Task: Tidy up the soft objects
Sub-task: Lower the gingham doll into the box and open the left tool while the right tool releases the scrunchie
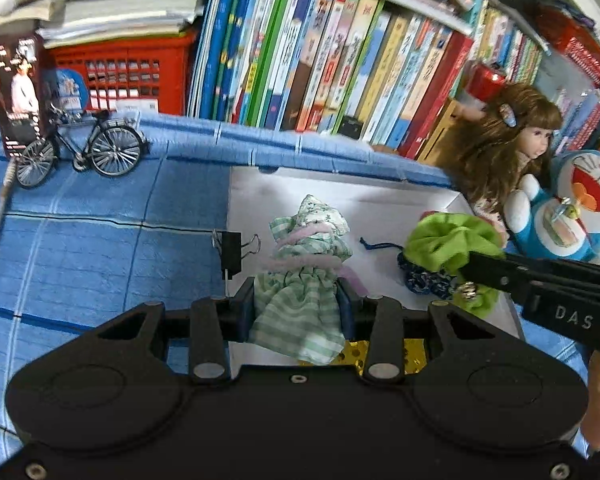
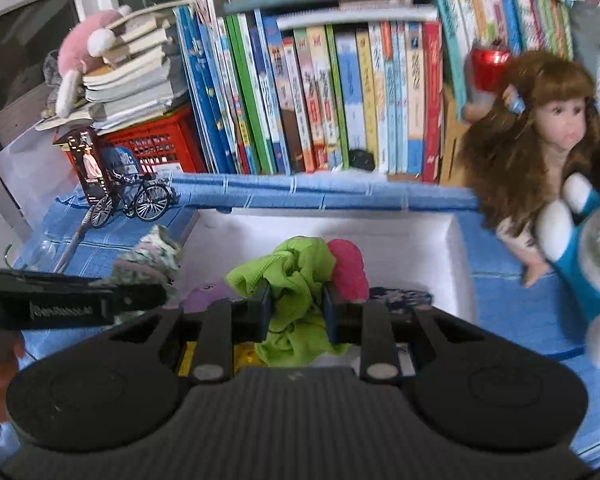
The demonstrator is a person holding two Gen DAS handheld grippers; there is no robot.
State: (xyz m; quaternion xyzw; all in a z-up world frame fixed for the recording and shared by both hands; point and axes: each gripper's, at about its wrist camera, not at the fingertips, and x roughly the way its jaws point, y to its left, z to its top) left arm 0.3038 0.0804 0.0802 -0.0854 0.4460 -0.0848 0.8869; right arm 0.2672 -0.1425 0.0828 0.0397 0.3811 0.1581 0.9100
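Note:
In the left wrist view my left gripper [image 1: 298, 304] is shut on a green-and-white cloth bundle [image 1: 304, 280] wrapped with pink ties, held over the left part of a white box [image 1: 380, 200]. My right gripper [image 1: 474, 266] comes in from the right, shut on a lime-green scrunchie [image 1: 448, 240]. A dark blue patterned scrunchie [image 1: 422, 280] lies under it in the box. In the right wrist view the right gripper [image 2: 296, 306] pinches the lime-green scrunchie [image 2: 292, 276] above the white box [image 2: 380, 228]. A pink soft piece [image 2: 350, 268] sits beside it. The left gripper [image 2: 156, 294] carries the cloth bundle [image 2: 148, 260] at the left.
A black binder clip [image 1: 232, 252] grips the box's left wall. A model bicycle [image 1: 84, 148] stands at the back left on the blue cloth [image 1: 100, 240]. A doll [image 1: 512, 140] and a blue plush cat [image 1: 572, 208] sit to the right. Books [image 1: 340, 60] and a red crate [image 1: 132, 76] line the back.

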